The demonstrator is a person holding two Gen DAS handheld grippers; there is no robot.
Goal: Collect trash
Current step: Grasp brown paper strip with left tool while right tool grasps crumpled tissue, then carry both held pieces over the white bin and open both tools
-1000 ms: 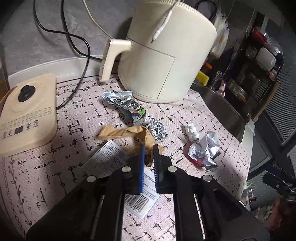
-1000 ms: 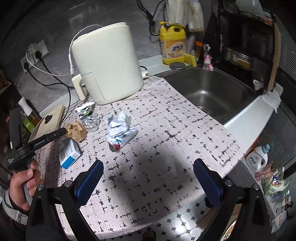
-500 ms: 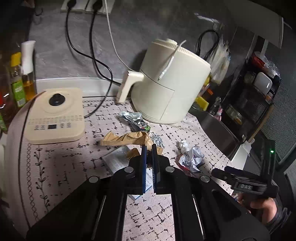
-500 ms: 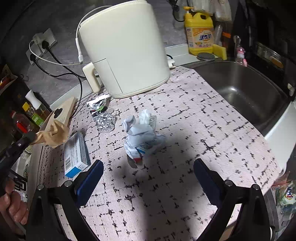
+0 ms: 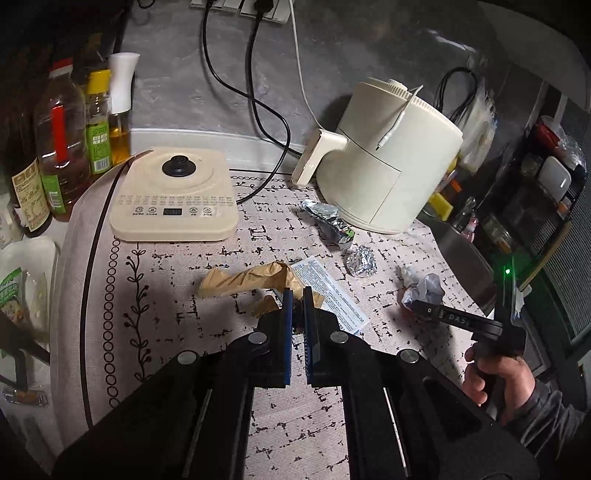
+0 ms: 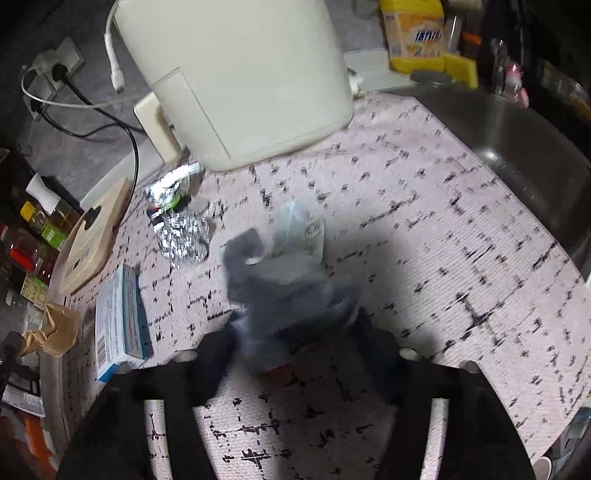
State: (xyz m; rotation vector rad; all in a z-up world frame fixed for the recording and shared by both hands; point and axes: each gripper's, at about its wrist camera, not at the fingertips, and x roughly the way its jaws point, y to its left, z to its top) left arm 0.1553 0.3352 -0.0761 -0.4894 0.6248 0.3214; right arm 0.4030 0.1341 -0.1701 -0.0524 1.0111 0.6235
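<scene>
Both grippers angled down over trash.

A cream air fryer stands at the back of the patterned table, a flat induction cooker to its left. Oil bottles line the far left edge; a steel sink and yellow detergent bottle lie right

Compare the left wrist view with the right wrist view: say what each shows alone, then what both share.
Left wrist only: the left gripper shut on the brown paper, the oil bottles, and a hand holding the other tool.

Right wrist only: the sink, the yellow detergent bottle, and the right gripper closing around the crumpled white wrapper.

Both: the air fryer, the foil ball and the blue-and-white box.
</scene>
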